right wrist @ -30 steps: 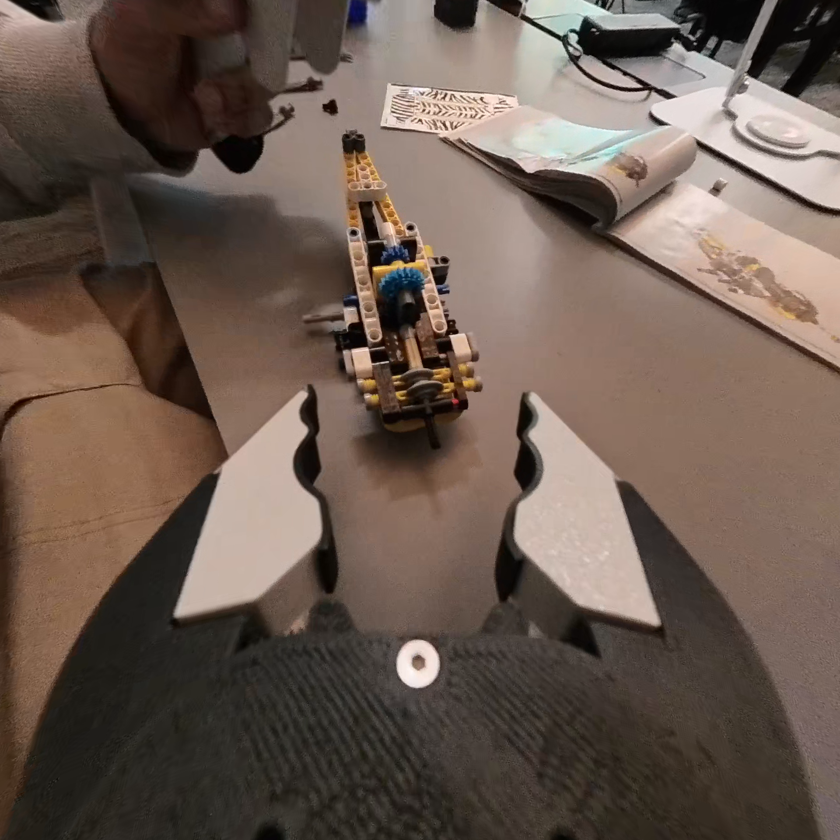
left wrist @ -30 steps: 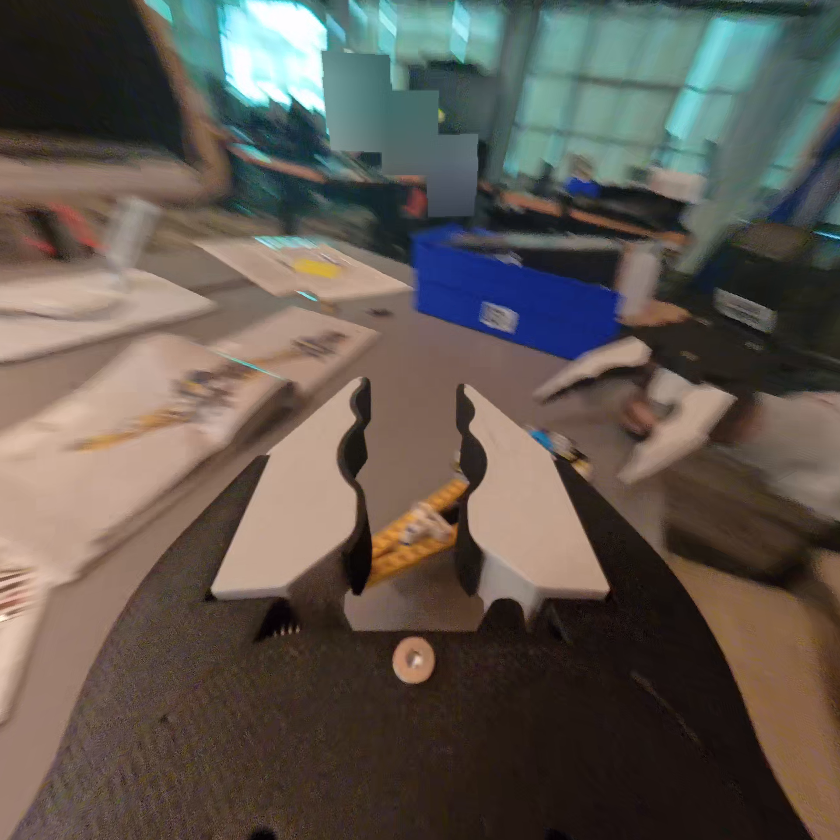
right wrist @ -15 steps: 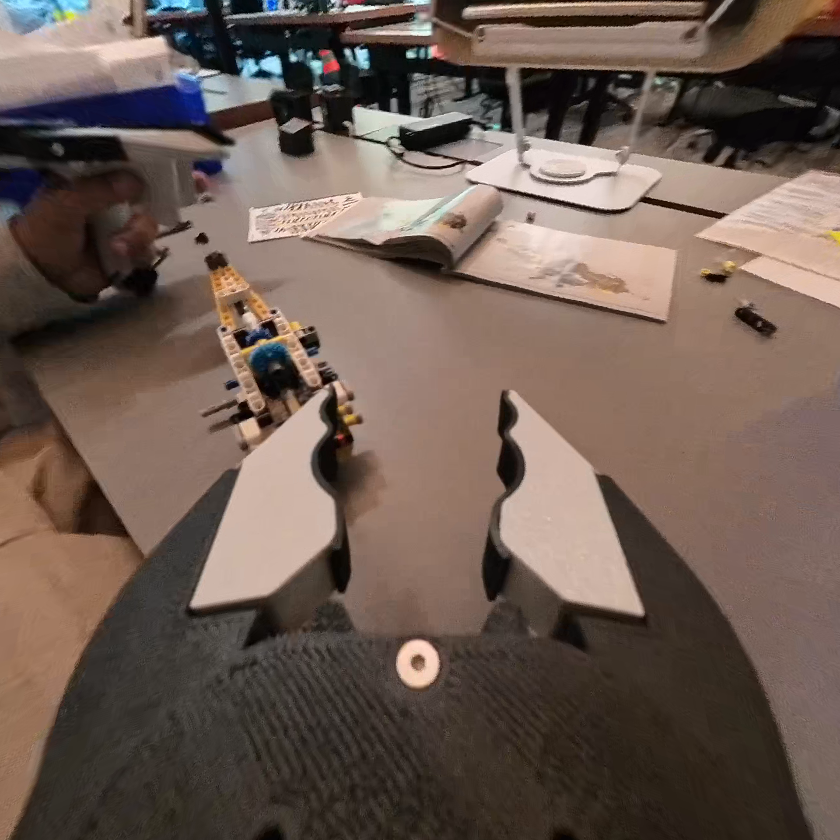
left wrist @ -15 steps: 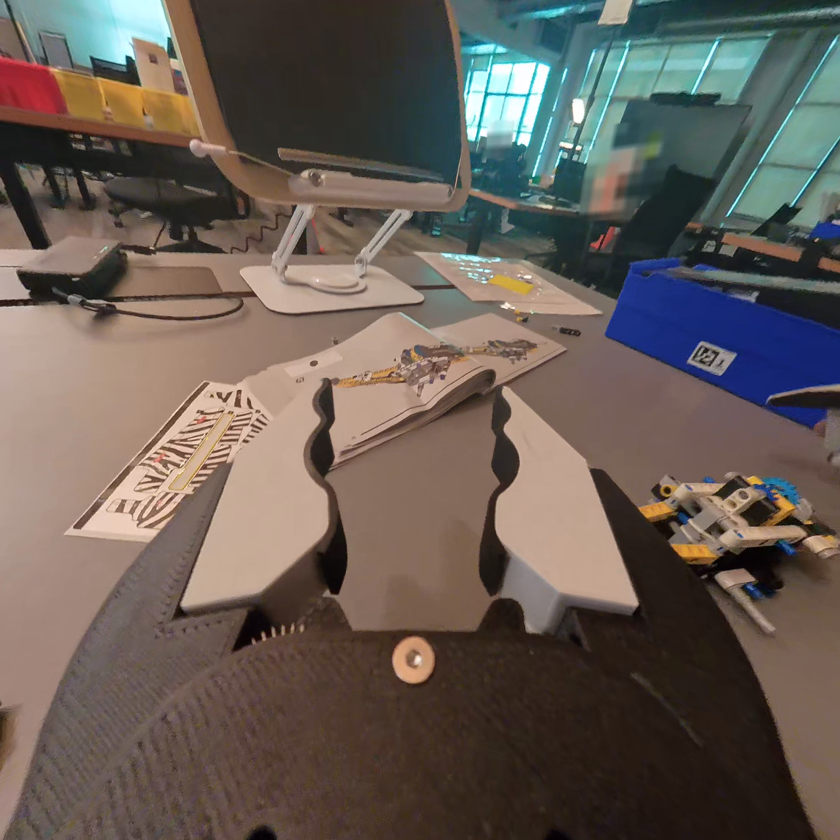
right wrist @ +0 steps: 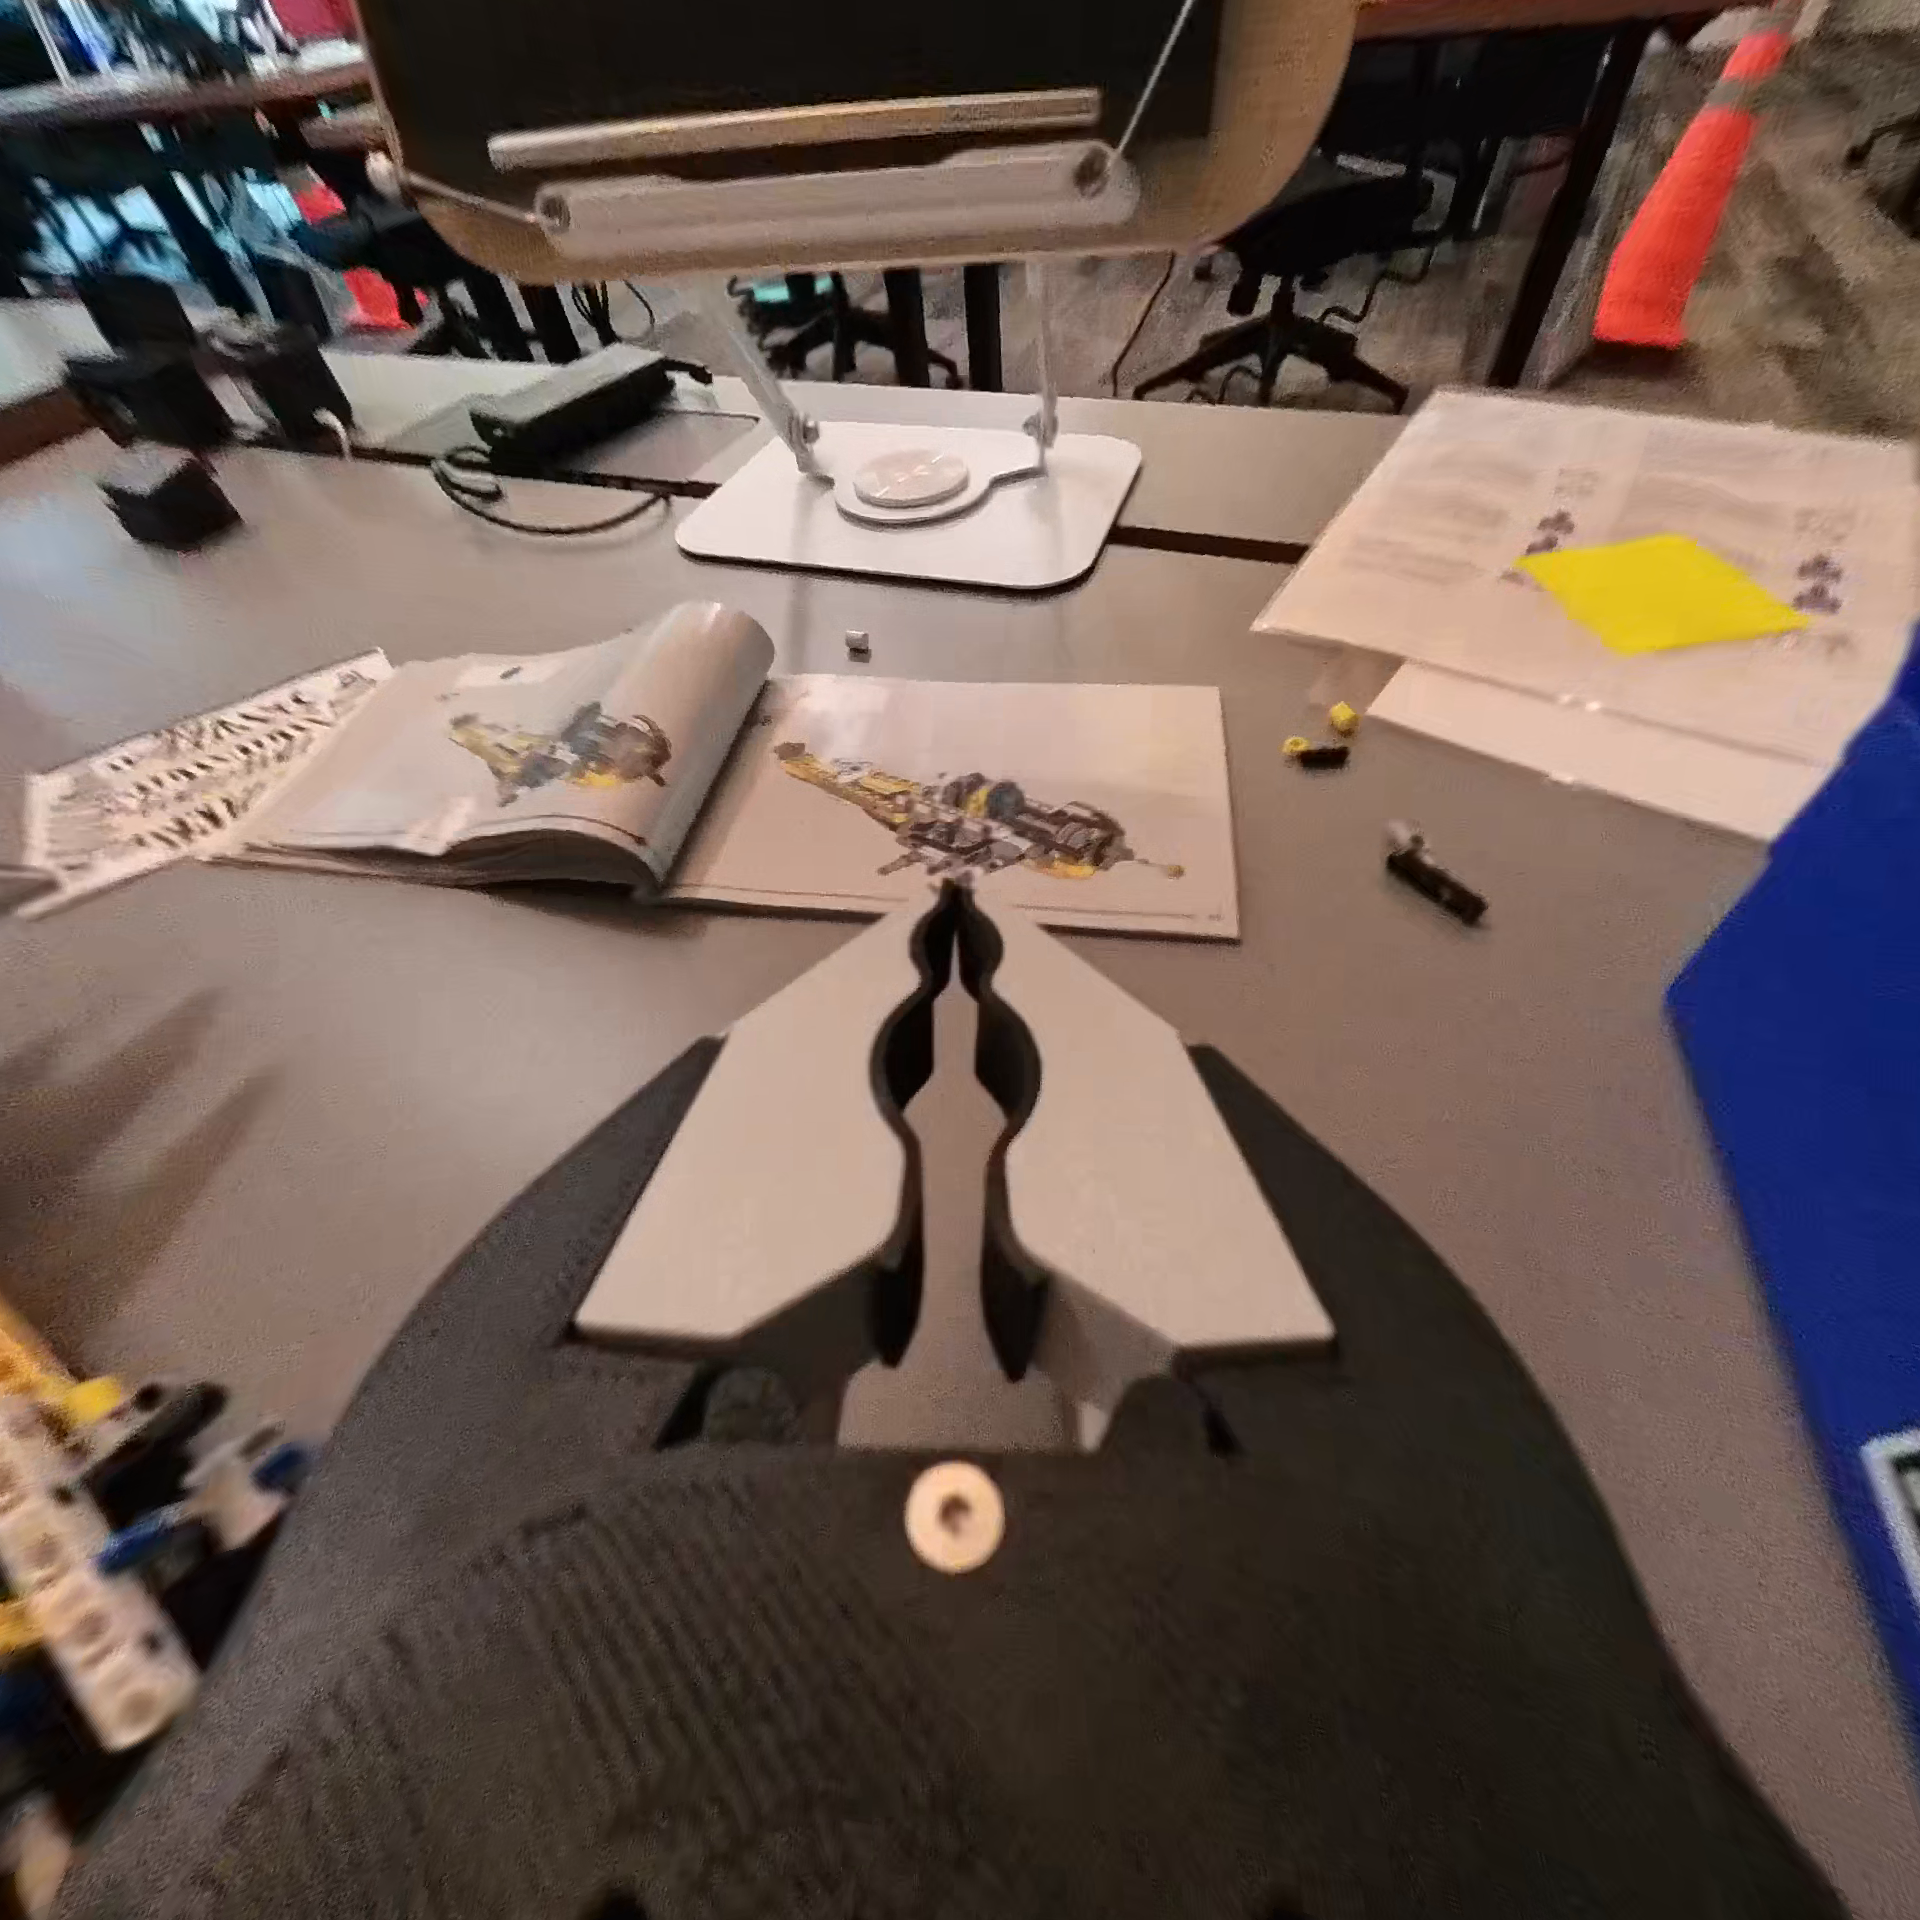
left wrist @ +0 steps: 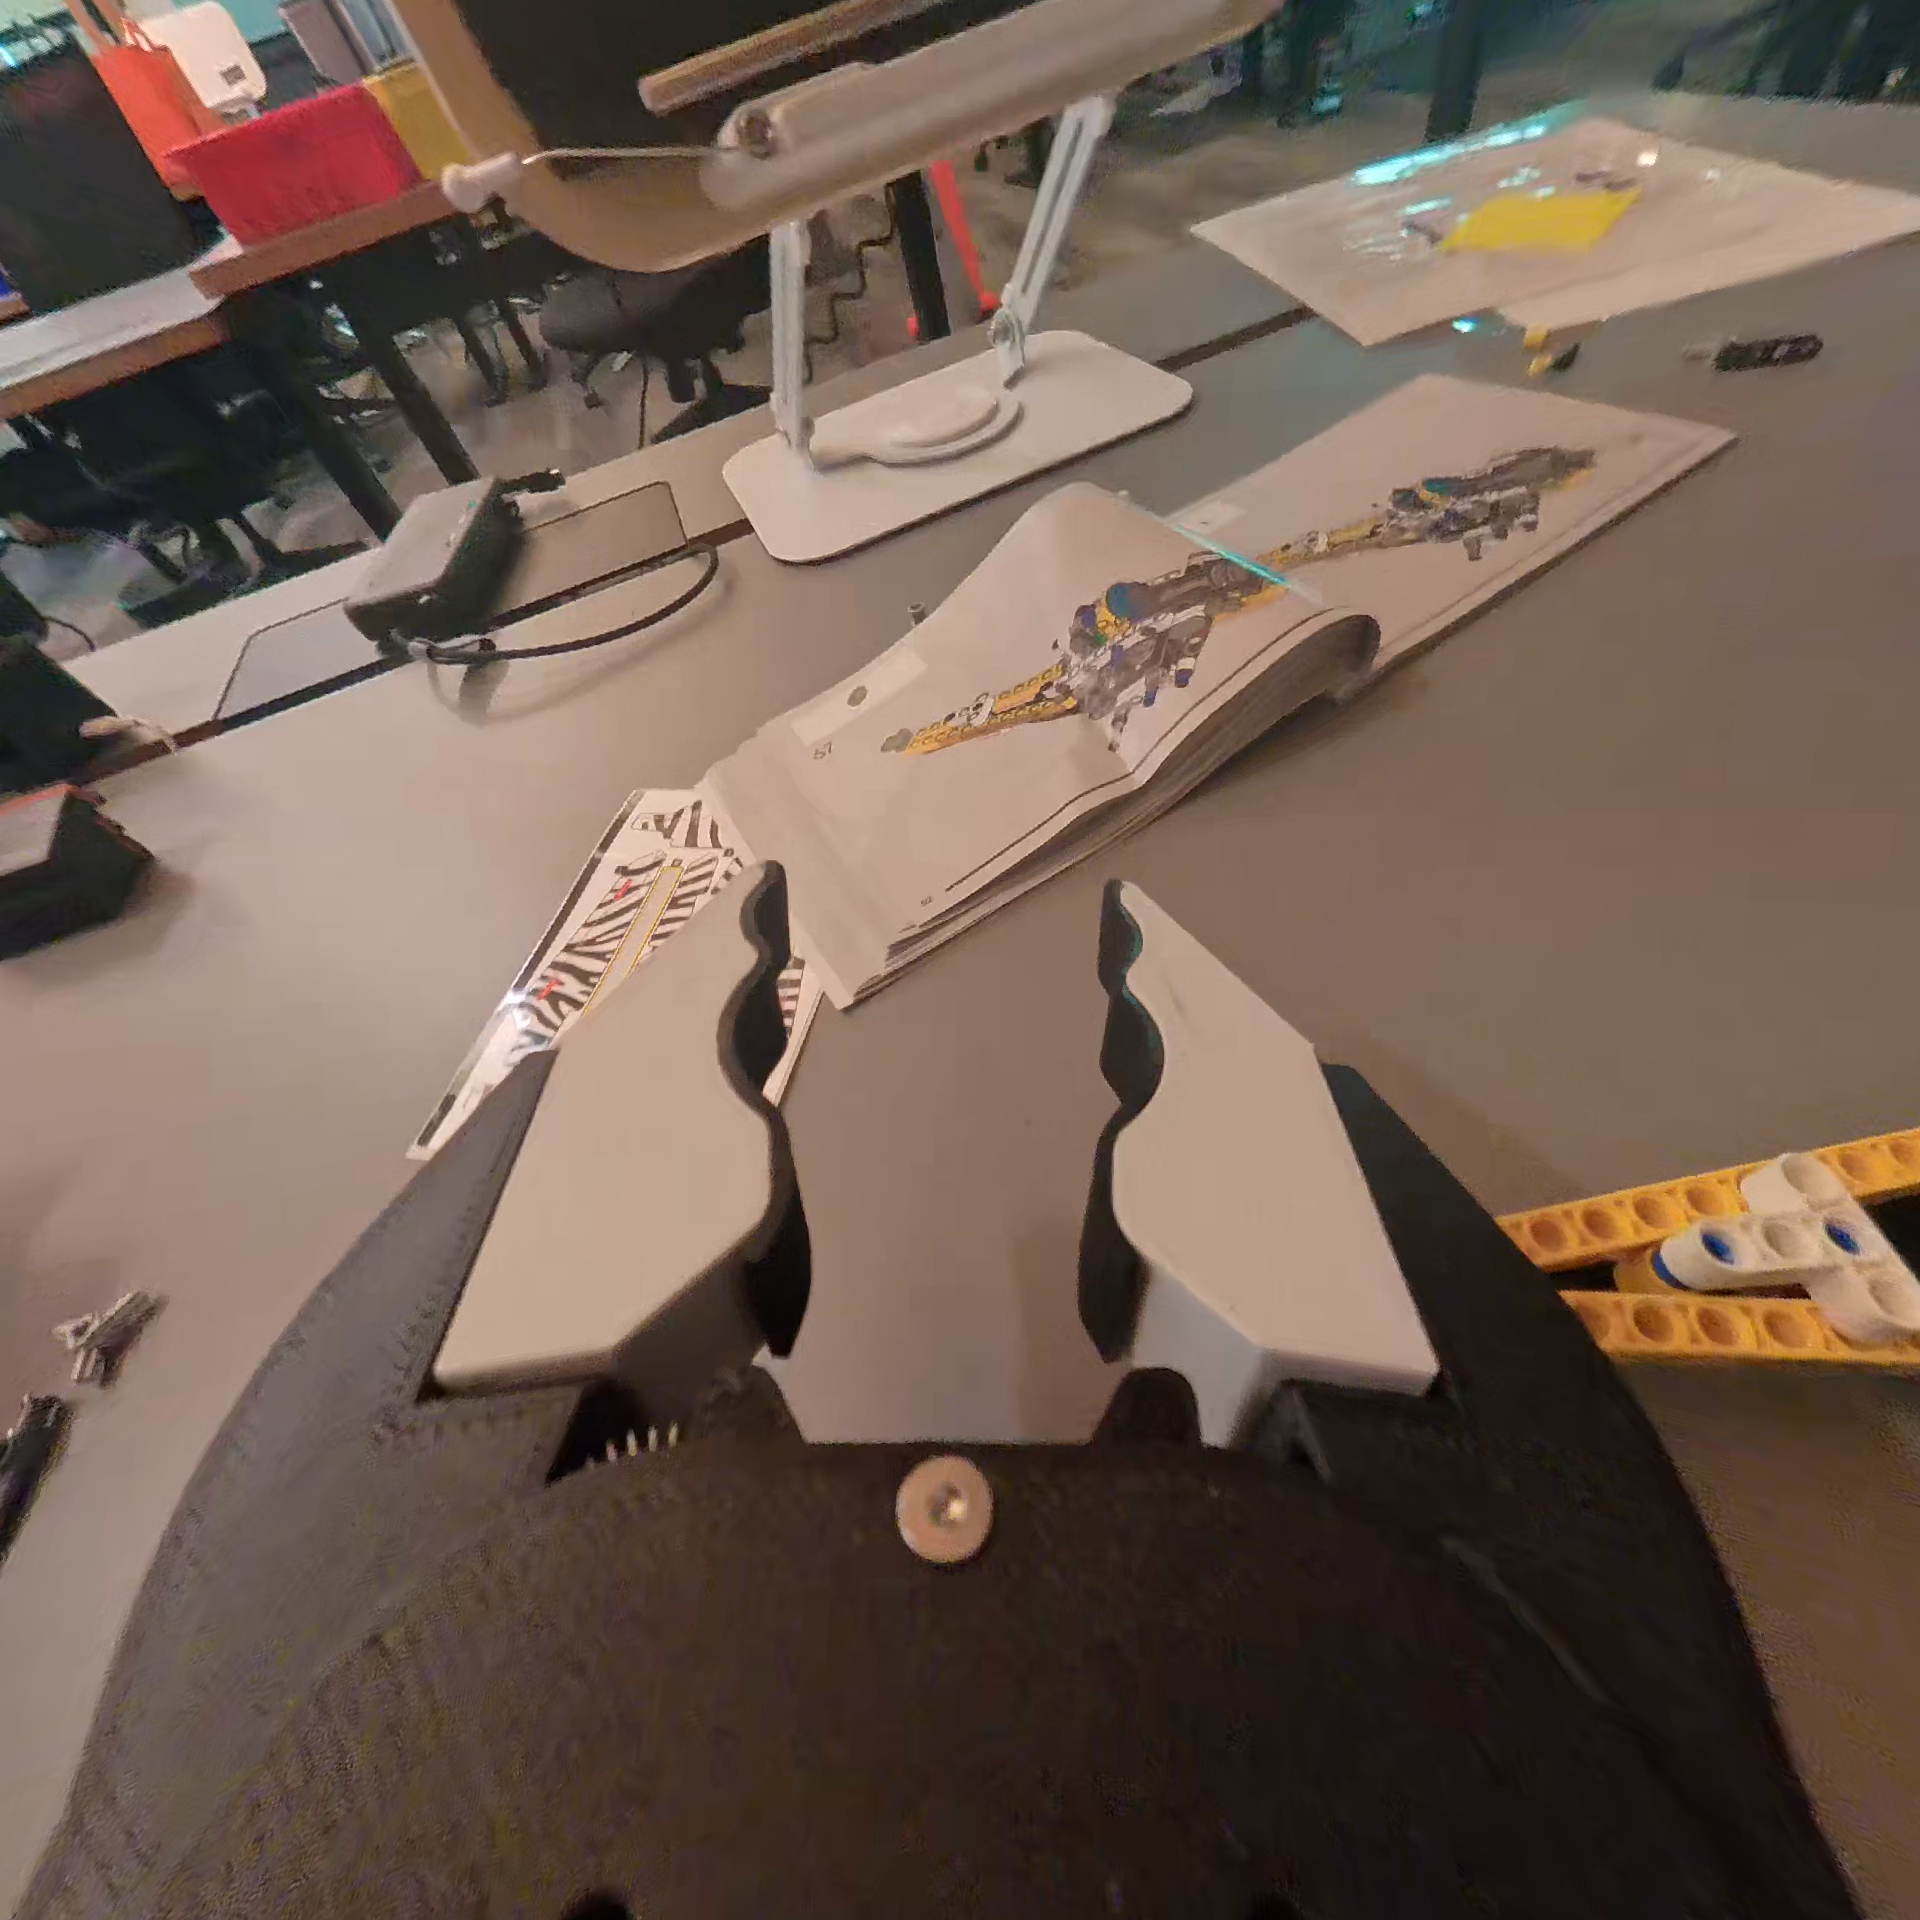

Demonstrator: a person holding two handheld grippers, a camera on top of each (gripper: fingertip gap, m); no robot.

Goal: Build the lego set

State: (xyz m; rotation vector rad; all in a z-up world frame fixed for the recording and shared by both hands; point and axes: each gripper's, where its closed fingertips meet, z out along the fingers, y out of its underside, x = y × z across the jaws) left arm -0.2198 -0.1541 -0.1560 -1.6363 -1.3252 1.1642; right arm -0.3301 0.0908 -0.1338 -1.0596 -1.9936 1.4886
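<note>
Left gripper (left wrist: 940,914) fingers released, empty; right gripper (right wrist: 956,914) fingers clenched on nothing. Lego model (left wrist: 1745,1262) lies on the counter (left wrist: 1558,935) near its front edge, between both grippers. Open instruction booklet (right wrist: 727,790) and sticker sheet (left wrist: 623,935) lie beyond, monitor stand (right wrist: 914,499) at the far edge.

**Cut off, covered or smeared**

The yellow-and-white beam lego model (left wrist: 1756,1262) runs off the left wrist view's right edge; in the right wrist view it is blurred and cropped at the lower left. The black-striped sticker sheet (left wrist: 613,935) lies partly behind the left gripper's grey fingers (left wrist: 634,1174). The blue plastic bin (right wrist: 1829,1091) is cut by the right edge.
</note>
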